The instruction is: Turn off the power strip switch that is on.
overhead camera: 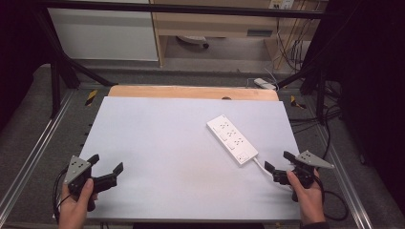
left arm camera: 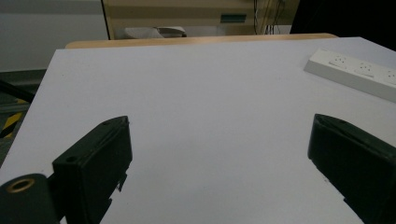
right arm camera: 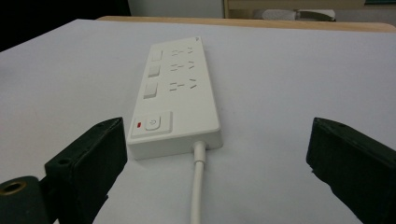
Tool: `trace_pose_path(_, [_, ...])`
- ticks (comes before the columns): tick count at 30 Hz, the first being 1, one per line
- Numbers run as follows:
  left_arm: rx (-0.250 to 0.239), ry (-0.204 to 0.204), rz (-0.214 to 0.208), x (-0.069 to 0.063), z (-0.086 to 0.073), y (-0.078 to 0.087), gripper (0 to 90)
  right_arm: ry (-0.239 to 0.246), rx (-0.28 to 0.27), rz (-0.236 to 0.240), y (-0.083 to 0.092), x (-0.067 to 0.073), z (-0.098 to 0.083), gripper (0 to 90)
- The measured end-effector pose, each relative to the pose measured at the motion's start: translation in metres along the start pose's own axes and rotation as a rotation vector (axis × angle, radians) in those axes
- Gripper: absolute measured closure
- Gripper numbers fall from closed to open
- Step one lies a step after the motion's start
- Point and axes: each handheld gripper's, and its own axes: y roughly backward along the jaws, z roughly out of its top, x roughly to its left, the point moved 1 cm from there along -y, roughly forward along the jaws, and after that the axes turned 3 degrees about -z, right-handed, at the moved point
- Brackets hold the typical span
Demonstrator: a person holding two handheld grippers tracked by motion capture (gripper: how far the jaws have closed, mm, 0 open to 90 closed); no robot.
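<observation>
Both tongs stood wide apart with nothing between their jaws. Left tongs [overhead camera: 106,167], held in the person's left hand [overhead camera: 76,202], hovered over the near left corner of the flat white bench [overhead camera: 157,143], their black jaws spread over bare surface. Right tongs [overhead camera: 277,161], held in the person's right hand [overhead camera: 308,193], sat at the near right edge of the bench, pointing toward the long white plastic power strip [overhead camera: 232,138]. That strip lay flat on the right half of the bench, angled diagonally, with its near end just ahead of the right tongs and untouched by them. In the right gripper view, the strip [right arm camera: 175,102] showed three rows of sockets and a power button with a small red mark at its near end. Its round white cord [right arm camera: 198,186] ran from that end toward the camera, between the open jaws.
</observation>
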Motion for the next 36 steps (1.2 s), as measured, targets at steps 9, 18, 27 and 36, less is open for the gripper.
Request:
trace_pose_path(9, [0.001,0.005,-0.009,0.001,0.000,0.000,5.7,0.009,-0.015,-0.010,-0.002,0.004,0.000,4.6])
trace_pose_path(18, [0.009,0.001,-0.015,0.000,0.000,-0.001,5.7,0.022,-0.056,-0.020,0.000,0.004,0.002,4.2])
trace_pose_path(27, [0.009,0.001,-0.019,0.000,0.000,-0.001,5.6,0.031,-0.078,0.006,0.001,0.008,0.005,4.6])
trace_pose_path(36, [0.006,-0.003,-0.012,0.000,-0.001,-0.001,5.6,0.018,-0.073,0.014,0.001,0.012,0.008,3.3])
